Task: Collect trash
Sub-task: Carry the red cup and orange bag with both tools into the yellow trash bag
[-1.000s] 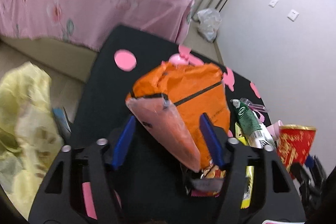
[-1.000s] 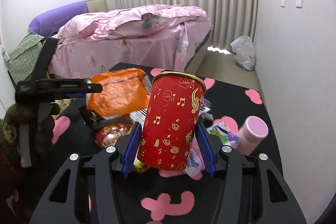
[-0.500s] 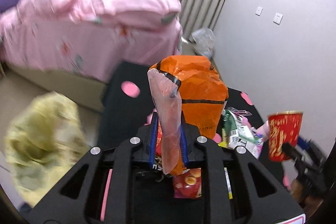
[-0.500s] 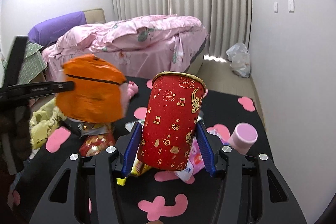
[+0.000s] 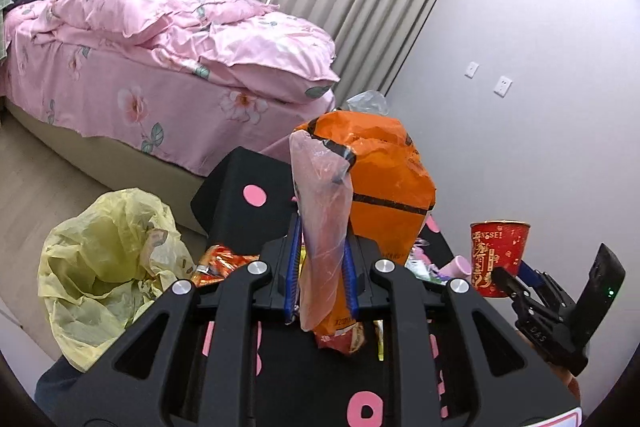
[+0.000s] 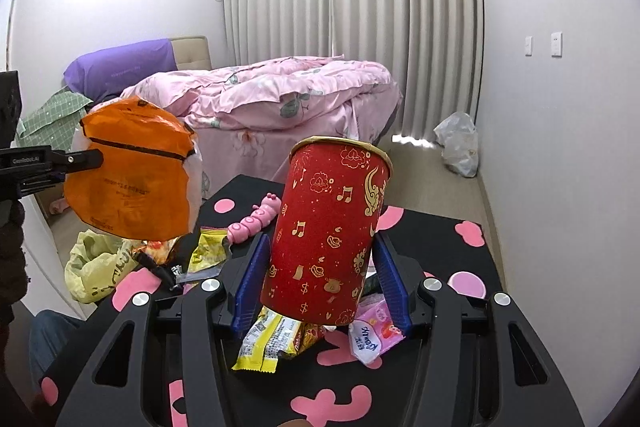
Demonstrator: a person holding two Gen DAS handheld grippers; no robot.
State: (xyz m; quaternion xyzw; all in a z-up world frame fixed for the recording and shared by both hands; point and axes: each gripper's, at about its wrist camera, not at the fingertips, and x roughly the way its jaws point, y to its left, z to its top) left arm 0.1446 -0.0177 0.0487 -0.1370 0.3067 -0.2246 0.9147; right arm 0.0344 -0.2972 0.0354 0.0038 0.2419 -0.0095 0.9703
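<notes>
My left gripper (image 5: 320, 267) is shut on an orange plastic bag (image 5: 384, 187), pinching its pale folded edge and holding it up above the black table (image 5: 232, 195). From the right wrist view that orange bag (image 6: 132, 179) hangs at the left, in the left gripper (image 6: 86, 159). The right gripper (image 6: 320, 279) is shut on a red paper cup (image 6: 328, 239) with gold patterns, held upright off the table. This red cup (image 5: 498, 257) and the right gripper (image 5: 516, 281) show at the right of the left wrist view.
A yellow trash bag (image 5: 104, 267) stands open on the floor left of the table. Snack wrappers (image 6: 268, 343), a pink toy (image 6: 256, 219) and a pink cup (image 5: 458, 265) lie on the table. A pink bed (image 5: 160, 67) is behind; a white bag (image 6: 458, 143) sits by the wall.
The left gripper closed on the orange bag's edge and lifted it off the table, moving up and left. The right gripper rose slightly with the red cup.
</notes>
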